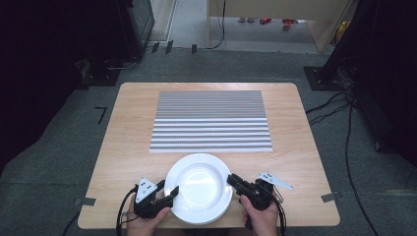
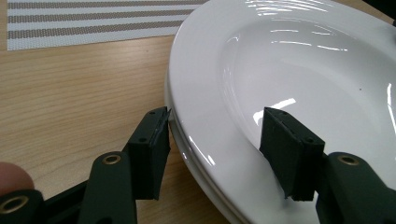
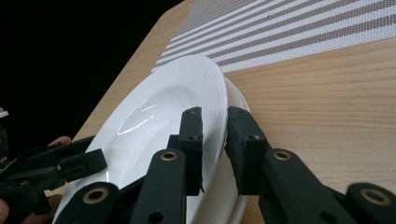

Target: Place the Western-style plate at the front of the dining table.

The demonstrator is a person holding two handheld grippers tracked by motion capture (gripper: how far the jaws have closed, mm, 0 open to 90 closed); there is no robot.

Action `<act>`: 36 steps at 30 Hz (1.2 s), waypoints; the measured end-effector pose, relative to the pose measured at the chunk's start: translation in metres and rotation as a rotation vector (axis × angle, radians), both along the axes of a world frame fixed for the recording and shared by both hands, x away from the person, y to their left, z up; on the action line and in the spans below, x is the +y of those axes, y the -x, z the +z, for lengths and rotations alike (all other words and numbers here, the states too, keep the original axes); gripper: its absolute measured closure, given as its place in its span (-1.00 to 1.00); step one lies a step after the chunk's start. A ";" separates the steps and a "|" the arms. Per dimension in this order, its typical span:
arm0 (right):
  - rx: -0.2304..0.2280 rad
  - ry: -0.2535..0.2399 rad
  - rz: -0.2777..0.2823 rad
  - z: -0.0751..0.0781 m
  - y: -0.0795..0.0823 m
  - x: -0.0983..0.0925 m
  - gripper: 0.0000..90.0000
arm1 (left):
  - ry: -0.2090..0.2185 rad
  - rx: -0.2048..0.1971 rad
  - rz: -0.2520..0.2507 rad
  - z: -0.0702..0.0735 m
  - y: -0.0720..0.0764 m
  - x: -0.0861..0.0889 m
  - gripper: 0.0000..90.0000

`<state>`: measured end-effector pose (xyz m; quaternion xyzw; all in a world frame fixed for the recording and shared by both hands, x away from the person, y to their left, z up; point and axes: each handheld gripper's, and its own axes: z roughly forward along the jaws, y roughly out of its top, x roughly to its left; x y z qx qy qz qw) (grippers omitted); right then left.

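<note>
The left gripper (image 1: 173,191) straddles the rim of the top plate (image 1: 199,187) at 8 o'clock, jaws spread. The glossy white plate, unmarked, rests on another plate (image 3: 236,100) at the table's (image 1: 123,137) near edge. At 3 o'clock, the right gripper (image 1: 231,180) pinches its rim.

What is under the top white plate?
A second white plate lies directly under the top plate, its rim peeking out in both gripper views. Below that is the wooden table. Whether more plates sit in the stack is hidden by the top plate.
</note>
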<state>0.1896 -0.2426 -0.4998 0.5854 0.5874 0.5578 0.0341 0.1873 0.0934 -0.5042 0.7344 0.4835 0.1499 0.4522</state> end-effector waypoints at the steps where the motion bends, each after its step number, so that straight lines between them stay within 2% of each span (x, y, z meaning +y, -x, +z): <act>1: 0.011 -0.011 0.000 -0.001 -0.001 0.000 0.73 | 0.003 0.001 0.000 0.000 0.000 0.000 -0.03; 4: 0.020 -0.030 0.006 -0.001 -0.002 -0.001 0.73 | 0.006 0.003 -0.001 0.000 0.000 0.001 -0.03; 10: 0.013 -0.032 0.010 0.000 -0.001 0.000 0.73 | 0.013 0.004 -0.001 0.000 0.000 0.001 -0.03; 16: -0.023 -0.033 0.019 0.004 0.000 0.001 0.73 | 0.019 -0.005 0.002 0.001 0.001 0.002 0.01; 21: -0.049 -0.030 0.025 0.007 0.001 0.003 0.73 | 0.069 -0.002 0.003 0.001 0.000 0.006 0.01; 25: -0.067 -0.024 0.029 0.008 0.000 0.004 0.72 | 0.081 0.004 0.002 0.001 -0.001 0.007 0.01; 31: -0.047 -0.022 0.036 0.005 -0.003 0.005 0.69 | 0.088 0.008 0.004 0.000 -0.001 0.007 0.01; 33: -0.026 -0.031 0.063 0.003 -0.004 0.007 0.67 | 0.087 0.006 0.003 0.000 -0.001 0.007 0.01; 35: -0.036 -0.027 0.053 0.002 -0.004 0.009 0.66 | 0.088 0.006 0.002 0.000 -0.001 0.007 0.01; 36: -0.027 -0.008 0.044 0.001 -0.004 0.009 0.67 | 0.089 0.006 0.002 0.000 -0.001 0.007 0.01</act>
